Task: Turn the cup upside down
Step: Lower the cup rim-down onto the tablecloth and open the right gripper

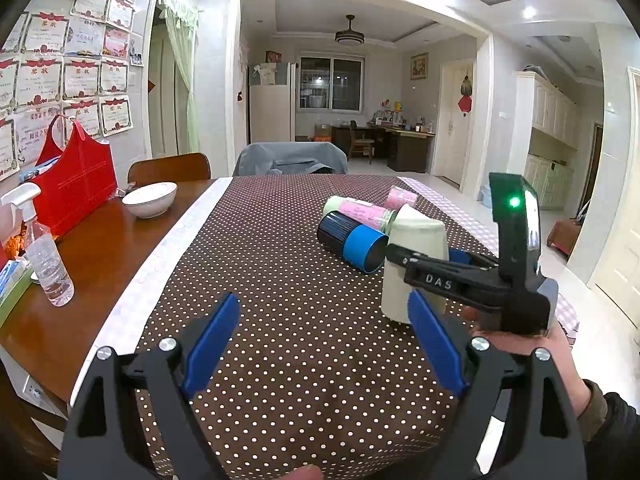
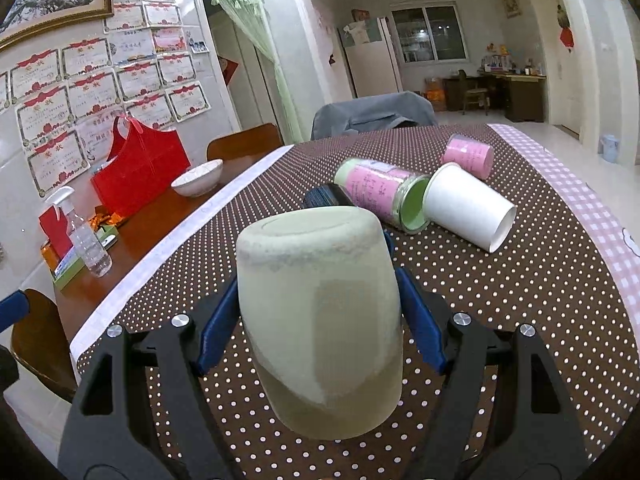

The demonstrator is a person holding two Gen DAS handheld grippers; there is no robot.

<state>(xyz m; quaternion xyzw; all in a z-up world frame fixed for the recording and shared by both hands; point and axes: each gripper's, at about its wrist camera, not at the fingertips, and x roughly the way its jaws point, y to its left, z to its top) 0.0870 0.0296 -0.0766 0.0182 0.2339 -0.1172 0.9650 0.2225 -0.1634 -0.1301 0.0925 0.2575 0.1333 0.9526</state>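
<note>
Gripping the pale green cup [image 2: 320, 328] between their blue pads, my right tongs [image 2: 320, 312] hold it bottom-up, base toward the ceiling and rim toward the polka-dot desk [image 2: 520, 300]; whether the rim touches the cloth I cannot tell. My left tongs [image 1: 320, 344] hang spread wide with nothing between them, just beside the cup [image 1: 416, 268]. Beyond it, a dark cup with a blue band [image 1: 352, 242], a pink-labelled glass jar [image 2: 384, 196], a white paper cup [image 2: 468, 206] and a pink cup [image 2: 468, 156] lie on their sides. Farther left sit a white bowl [image 1: 150, 199], a red bag [image 1: 74, 184] and a spray bottle [image 1: 42, 248].
</note>
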